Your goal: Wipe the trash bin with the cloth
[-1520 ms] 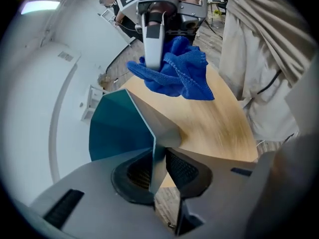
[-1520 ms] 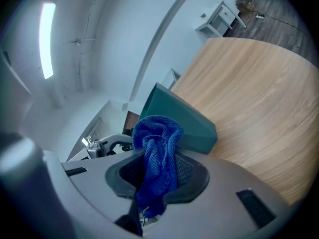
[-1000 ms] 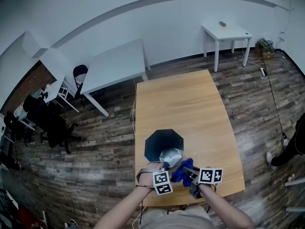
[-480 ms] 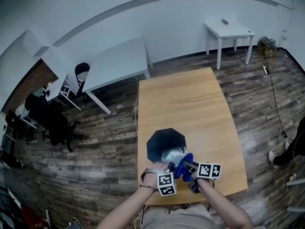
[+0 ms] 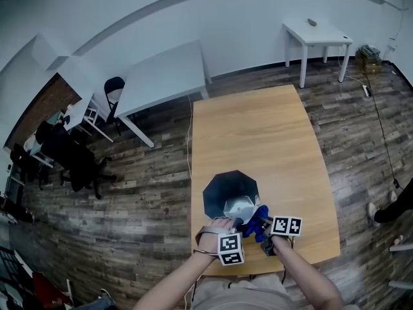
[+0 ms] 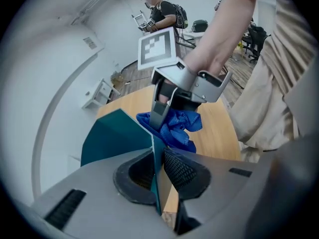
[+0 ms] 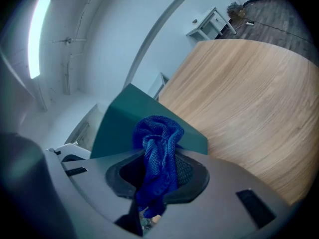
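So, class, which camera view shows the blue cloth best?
The right gripper view: the cloth fills the middle, close up, pinched in the right gripper. The left gripper view shows it bunched at the edge of the bin. The head view shows only a small blue patch.

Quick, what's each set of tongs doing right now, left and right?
Left tongs: closed on the wall of the trash bin.
Right tongs: closed on the blue cloth.
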Demonstrator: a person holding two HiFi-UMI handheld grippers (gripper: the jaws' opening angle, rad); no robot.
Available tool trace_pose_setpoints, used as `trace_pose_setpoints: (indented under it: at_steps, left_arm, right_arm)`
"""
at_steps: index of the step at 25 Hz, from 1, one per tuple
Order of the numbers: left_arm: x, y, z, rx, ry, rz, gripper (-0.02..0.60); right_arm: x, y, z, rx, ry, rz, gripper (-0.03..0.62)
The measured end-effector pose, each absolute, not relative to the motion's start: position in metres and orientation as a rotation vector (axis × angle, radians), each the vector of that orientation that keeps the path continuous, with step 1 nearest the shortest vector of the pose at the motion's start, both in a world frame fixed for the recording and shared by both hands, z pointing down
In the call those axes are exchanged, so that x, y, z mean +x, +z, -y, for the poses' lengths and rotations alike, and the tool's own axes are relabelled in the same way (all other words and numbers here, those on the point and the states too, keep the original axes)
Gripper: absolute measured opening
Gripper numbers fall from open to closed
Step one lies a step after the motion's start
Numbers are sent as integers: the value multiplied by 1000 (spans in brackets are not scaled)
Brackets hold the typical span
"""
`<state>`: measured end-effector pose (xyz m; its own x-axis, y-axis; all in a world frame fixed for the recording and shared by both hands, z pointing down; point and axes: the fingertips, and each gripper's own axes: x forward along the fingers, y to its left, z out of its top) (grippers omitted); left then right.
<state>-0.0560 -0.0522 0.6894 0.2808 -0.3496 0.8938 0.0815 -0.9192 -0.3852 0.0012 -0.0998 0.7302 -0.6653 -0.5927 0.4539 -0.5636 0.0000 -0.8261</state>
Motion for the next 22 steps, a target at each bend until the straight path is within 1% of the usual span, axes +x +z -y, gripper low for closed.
trace_pose_setpoints:
  at_steps: [16,19,22]
  left_arm:
    - [-53,693,52,-2224,-1659,-211,51]
    - [-51,698,51,-2226,-1661,-216,51]
    - [-51,699,51,-2235,-1661,-224,51]
  right_arm:
    - [-8,902,102,-1376,-2207,-2220,84]
    - [-10,925,99,-1395,-2257,-2238,84]
    - [-12,929,99,-1393,-2261,-2267,84]
